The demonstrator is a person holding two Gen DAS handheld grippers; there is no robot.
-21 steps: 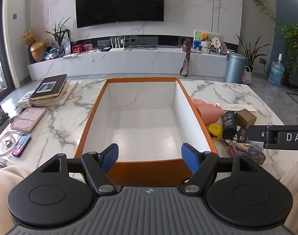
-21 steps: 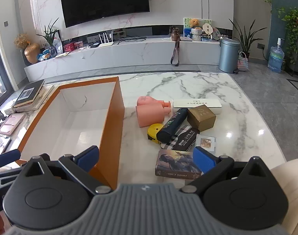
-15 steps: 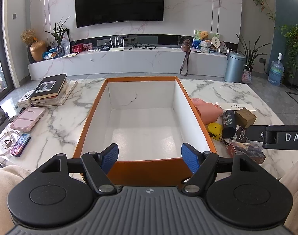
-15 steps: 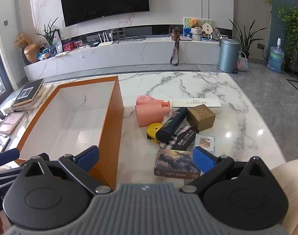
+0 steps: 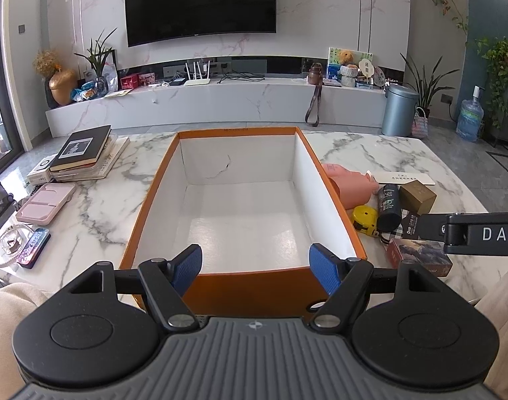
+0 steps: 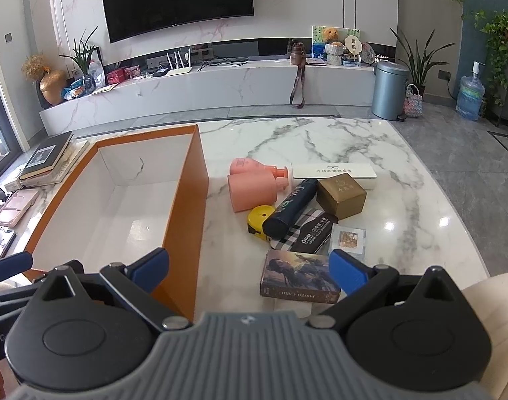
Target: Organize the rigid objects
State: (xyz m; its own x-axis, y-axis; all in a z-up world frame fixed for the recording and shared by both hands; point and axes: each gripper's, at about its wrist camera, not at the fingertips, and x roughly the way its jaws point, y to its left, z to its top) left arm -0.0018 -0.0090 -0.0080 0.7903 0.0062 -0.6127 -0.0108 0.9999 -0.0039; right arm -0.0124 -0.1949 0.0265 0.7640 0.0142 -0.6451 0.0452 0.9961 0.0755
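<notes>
Left wrist view: left gripper (image 5: 255, 266) jaws spread wide, holding nothing, above near wall of orange box (image 5: 244, 288). Right gripper (image 6: 249, 271) jaws likewise spread, empty. Photo-card box (image 6: 299, 278) on marble surface (image 6: 320, 140), between right jaws; bottle (image 6: 289, 208), tape measure (image 6: 257, 218) beyond. Box partly hides pink bottle (image 5: 345, 185).

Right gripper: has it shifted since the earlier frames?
Yes, slightly. The right gripper has crept forward and down toward the photo card box, which sits lower in its view now.
</notes>
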